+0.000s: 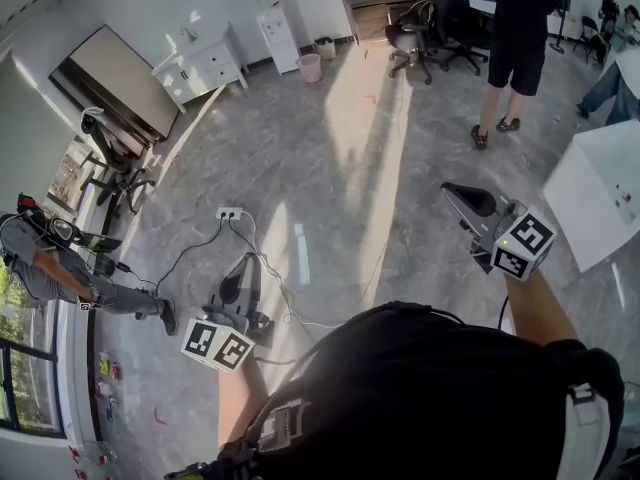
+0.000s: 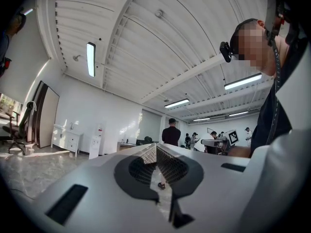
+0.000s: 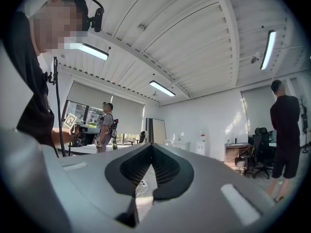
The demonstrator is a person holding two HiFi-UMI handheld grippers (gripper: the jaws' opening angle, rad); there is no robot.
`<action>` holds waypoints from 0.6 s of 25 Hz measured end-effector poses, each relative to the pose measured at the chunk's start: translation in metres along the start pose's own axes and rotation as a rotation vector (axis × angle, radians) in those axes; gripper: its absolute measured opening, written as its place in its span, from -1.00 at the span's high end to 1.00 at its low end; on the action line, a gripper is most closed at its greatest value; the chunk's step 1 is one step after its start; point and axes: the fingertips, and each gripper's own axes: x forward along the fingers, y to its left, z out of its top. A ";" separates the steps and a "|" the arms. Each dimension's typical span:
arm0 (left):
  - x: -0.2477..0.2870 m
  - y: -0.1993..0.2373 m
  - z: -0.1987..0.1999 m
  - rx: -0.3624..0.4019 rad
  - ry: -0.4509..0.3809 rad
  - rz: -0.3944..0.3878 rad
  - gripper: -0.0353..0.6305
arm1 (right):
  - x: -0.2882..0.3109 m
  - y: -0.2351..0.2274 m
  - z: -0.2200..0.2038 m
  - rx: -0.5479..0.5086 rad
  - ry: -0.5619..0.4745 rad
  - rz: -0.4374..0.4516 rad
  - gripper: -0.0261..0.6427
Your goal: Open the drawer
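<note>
Left gripper (image 1: pixel 246 266) and right gripper (image 1: pixel 455 193) show in the head view held out over the grey floor (image 1: pixel 330 158), left one near a power strip (image 1: pixel 229 212). The white drawer cabinet (image 1: pixel 200 68) stands at the far left wall, well apart from both. A person in black (image 1: pixel 515 28) stands far right.

In the left gripper view, its jaws are pressed together at the tips with nothing between them; the cabinet (image 2: pixel 67 140) sits far left.

In the right gripper view, the right gripper (image 3: pixel 152 146) is likewise closed and empty; the cabinet (image 3: pixel 175 143) shows small, far beyond the tips.
</note>
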 end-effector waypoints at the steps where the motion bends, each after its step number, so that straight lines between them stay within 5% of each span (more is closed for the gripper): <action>1: 0.004 -0.006 0.000 0.001 0.000 -0.002 0.89 | -0.006 -0.004 0.000 0.001 -0.001 -0.002 0.92; 15: 0.083 -0.112 -0.023 -0.011 0.029 -0.049 0.89 | -0.107 -0.082 -0.016 0.019 0.017 -0.009 0.92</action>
